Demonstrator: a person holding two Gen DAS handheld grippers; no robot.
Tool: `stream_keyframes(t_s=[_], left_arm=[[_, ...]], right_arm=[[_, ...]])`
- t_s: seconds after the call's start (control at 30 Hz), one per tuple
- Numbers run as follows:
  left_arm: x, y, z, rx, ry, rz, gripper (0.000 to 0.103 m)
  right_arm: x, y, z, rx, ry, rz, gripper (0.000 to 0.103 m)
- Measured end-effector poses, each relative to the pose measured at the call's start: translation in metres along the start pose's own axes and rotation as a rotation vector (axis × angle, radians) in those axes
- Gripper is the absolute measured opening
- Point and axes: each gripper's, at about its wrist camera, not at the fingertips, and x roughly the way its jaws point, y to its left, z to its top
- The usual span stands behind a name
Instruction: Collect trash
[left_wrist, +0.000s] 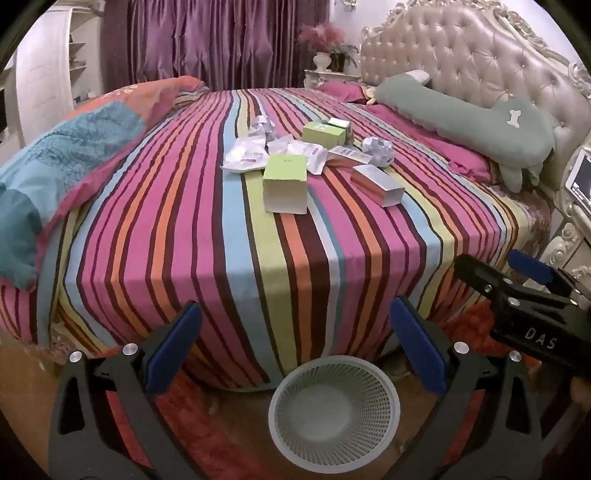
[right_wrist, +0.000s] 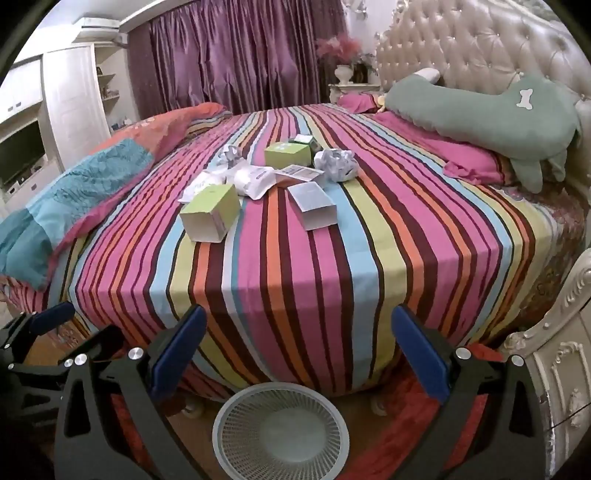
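Trash lies in a cluster on the striped bed (left_wrist: 207, 236): a green box (left_wrist: 285, 184) (right_wrist: 210, 213), a second green box (left_wrist: 323, 133) (right_wrist: 287, 154), a silver-white box (left_wrist: 376, 183) (right_wrist: 312, 205), white plastic wrappers (left_wrist: 245, 157) (right_wrist: 255, 182) and crumpled paper balls (left_wrist: 377, 150) (right_wrist: 337, 165). A white mesh waste basket (left_wrist: 334, 410) (right_wrist: 280, 432) stands empty on the floor at the bed's foot. My left gripper (left_wrist: 295, 347) is open and empty above the basket. My right gripper (right_wrist: 295, 347) is open and empty; it shows at the right of the left wrist view (left_wrist: 517, 288).
A green dog-shaped pillow (left_wrist: 469, 118) and pink pillows lie by the tufted headboard (left_wrist: 480, 48). A folded quilt (left_wrist: 74, 147) covers the bed's left side. An ornate nightstand (right_wrist: 561, 362) stands at the right. A red rug (left_wrist: 207, 435) lies under the basket.
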Motion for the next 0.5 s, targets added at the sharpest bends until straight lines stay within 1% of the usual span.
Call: stream_keyframes(t_s=[0.17, 0.2, 0.3, 0.4, 0.5], left_arm=[[-0.003, -0.007, -0.001, 0.007, -0.008, 0.002, 0.098], [-0.002, 0.001, 0.001, -0.003, -0.006, -0.005, 0.098], [-0.003, 0.004, 0.002, -0.02, -0.006, -0.008, 0.098], [-0.004, 0.006, 0.002, -0.034, -0.007, -0.011, 0.098], [-0.005, 0.007, 0.003, -0.032, -0.01, -0.011, 0.098]], right_arm=[[0.004, -0.01, 0.005, 0.012, 0.003, -0.013, 0.096], [0.004, -0.011, 0.006, 0.011, 0.005, -0.016, 0.096], [0.005, -0.014, 0.007, 0.012, 0.009, -0.022, 0.096], [0.005, -0.012, 0.007, -0.005, 0.018, -0.05, 0.096], [0.005, -0.014, 0.007, 0.0, 0.019, -0.054, 0.096]])
